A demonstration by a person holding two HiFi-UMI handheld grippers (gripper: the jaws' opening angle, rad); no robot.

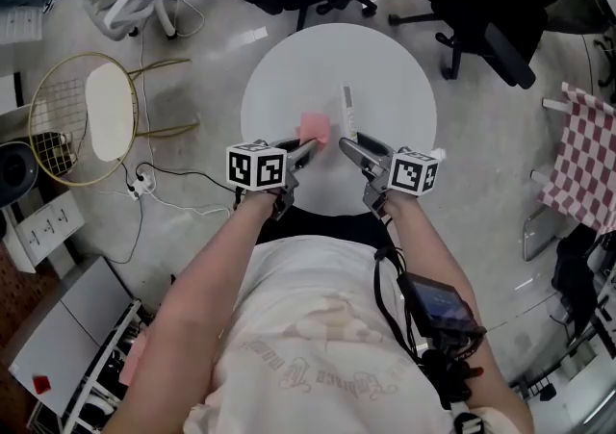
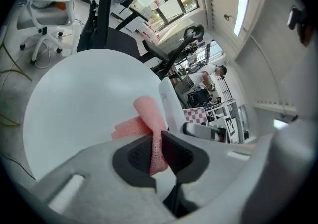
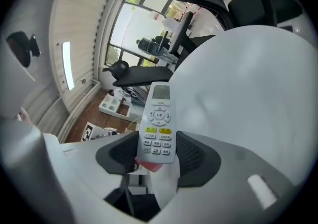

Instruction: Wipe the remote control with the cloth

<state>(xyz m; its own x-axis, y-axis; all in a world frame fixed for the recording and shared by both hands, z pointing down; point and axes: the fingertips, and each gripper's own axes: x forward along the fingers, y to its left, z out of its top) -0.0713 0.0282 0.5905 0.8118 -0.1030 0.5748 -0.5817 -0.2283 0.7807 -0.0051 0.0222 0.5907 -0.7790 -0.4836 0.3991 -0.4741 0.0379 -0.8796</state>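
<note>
remote control [image 3: 158, 123] sits with its lower end clamped between the jaws of the right hand-held gripper [image 3: 158, 151], buttons facing that gripper's camera, over the round white counter [image 1: 385, 66]. the left hand-held gripper [image 2: 158, 152] is closed on the pink cloth [image 2: 146, 118] (a crumpled strip), just beside the remote.

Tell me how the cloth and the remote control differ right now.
The cloth is pink, soft and crumpled; the remote control is white, rigid and flat, with buttons and a screen. The cloth is pinched thin between the left gripper's jaws; the remote control holds the right gripper's jaws wide apart. Both are gripped at one end, above the white table.
</note>
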